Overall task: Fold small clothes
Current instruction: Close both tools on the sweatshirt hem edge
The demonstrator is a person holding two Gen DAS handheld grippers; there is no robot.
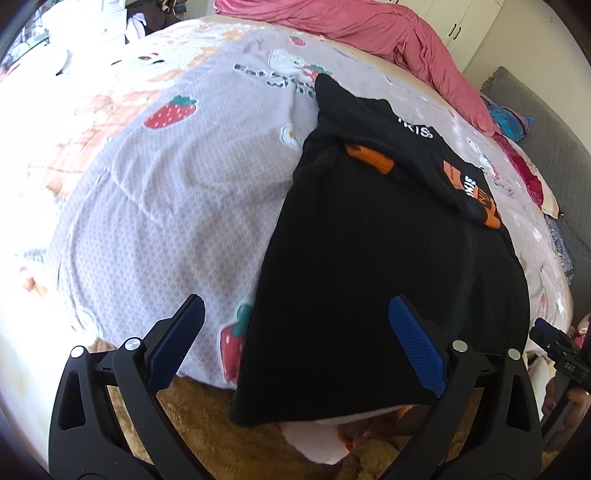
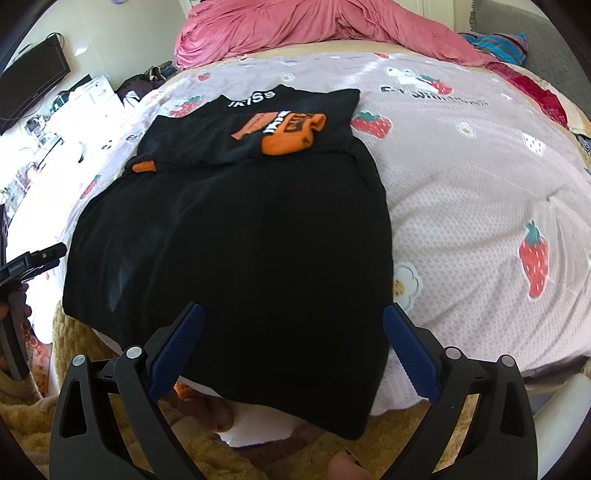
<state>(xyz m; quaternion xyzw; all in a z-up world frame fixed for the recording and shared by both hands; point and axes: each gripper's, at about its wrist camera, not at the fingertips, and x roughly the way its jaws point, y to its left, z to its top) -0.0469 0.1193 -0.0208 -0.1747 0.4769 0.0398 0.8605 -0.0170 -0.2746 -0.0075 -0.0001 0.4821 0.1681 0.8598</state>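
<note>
The black shirt (image 2: 229,236) lies flat on my bed, on the sheet (image 2: 461,206) with red strawberries. Its near end hangs a little over the sheet's near edge. Its far end is folded back on top of itself. On that folded part I can see white letters (image 2: 253,99) and an orange picture (image 2: 291,134). One orange cuff (image 2: 144,166) peeks out at the shirt's left side, just under the fold.

My right tongs (image 2: 291,350) hang over the shirt's near end. The 2 blue pads (image 2: 177,354) are wide apart and hold nothing. The left pad is over the black cloth. The right pad is by the shirt's right edge.

My left tongs (image 1: 295,347) hang by the shirt's left edge. They are wide open too, with nothing in them. Their left pad (image 1: 177,343) is over the sheet (image 1: 177,192), and their right pad is over the shirt (image 1: 369,266).

Past the shirt's far end lies a pink blanket (image 2: 314,26), bunched up. To the shirt's left, off the bed, are white shelves (image 2: 92,99) and a dark screen (image 2: 33,77). Under the shirt's hanging end is a fuzzy yellow rug (image 1: 207,417). Far right of the shirt is a grey headboard (image 1: 535,122).
</note>
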